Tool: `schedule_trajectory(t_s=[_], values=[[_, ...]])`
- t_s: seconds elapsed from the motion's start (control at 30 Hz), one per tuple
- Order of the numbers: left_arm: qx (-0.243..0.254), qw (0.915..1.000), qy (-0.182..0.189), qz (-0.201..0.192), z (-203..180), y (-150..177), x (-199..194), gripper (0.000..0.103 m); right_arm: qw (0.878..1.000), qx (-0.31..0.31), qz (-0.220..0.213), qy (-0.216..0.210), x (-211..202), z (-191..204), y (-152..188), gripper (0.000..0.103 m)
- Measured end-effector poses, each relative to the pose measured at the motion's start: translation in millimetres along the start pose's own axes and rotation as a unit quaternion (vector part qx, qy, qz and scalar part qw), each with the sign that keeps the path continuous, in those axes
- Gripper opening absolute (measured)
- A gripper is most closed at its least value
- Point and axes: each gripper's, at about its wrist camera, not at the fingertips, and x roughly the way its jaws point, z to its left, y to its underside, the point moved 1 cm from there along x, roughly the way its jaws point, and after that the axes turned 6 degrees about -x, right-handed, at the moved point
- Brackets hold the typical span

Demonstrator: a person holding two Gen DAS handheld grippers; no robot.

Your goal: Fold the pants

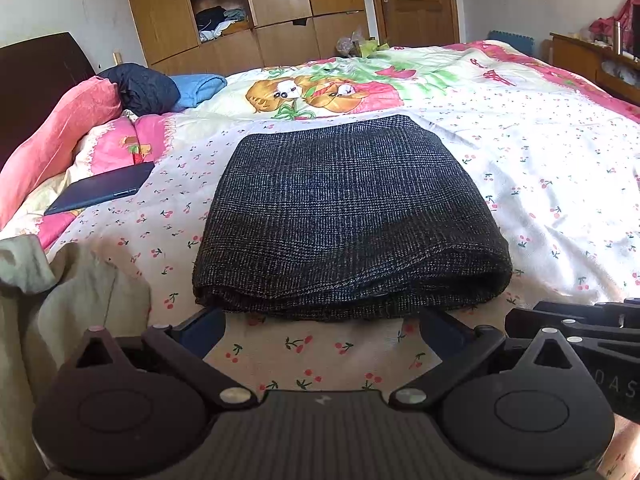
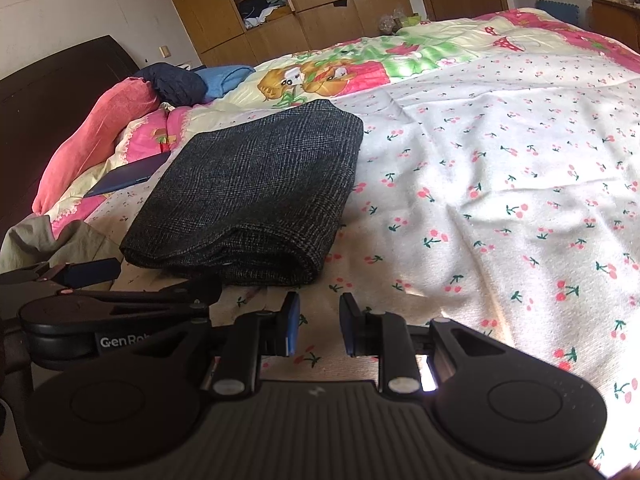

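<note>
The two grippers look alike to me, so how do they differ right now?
The left gripper has its jaws spread wide, while the right gripper keeps only a narrow gap. The left gripper faces the near edge of the folded pants, its fingertips close to it; the right gripper sits off to the side over bare cherry-print bedsheet. Shared: both are black with blue pads, point down at the bed, and hold nothing.

You face a bed (image 1: 540, 168) under a cherry-print sheet, dark headboard (image 1: 36, 80) at the left. Behind it stand a wooden wardrobe (image 1: 280, 4) — one compartment open, clothes inside — and a wooden door (image 1: 416, 0). White walls (image 1: 60, 4); sunlight falls across the sheet.
</note>
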Motion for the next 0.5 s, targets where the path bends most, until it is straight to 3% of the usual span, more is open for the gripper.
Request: schedule_trajectory(t_s=[0.5], values=[[0.003,1.0000,-0.001,-0.001,-0.6,0.2,-0.6,0.103,1.000,0.002,0.004,-0.002,1.5,-2.1,-0.4,0.024]])
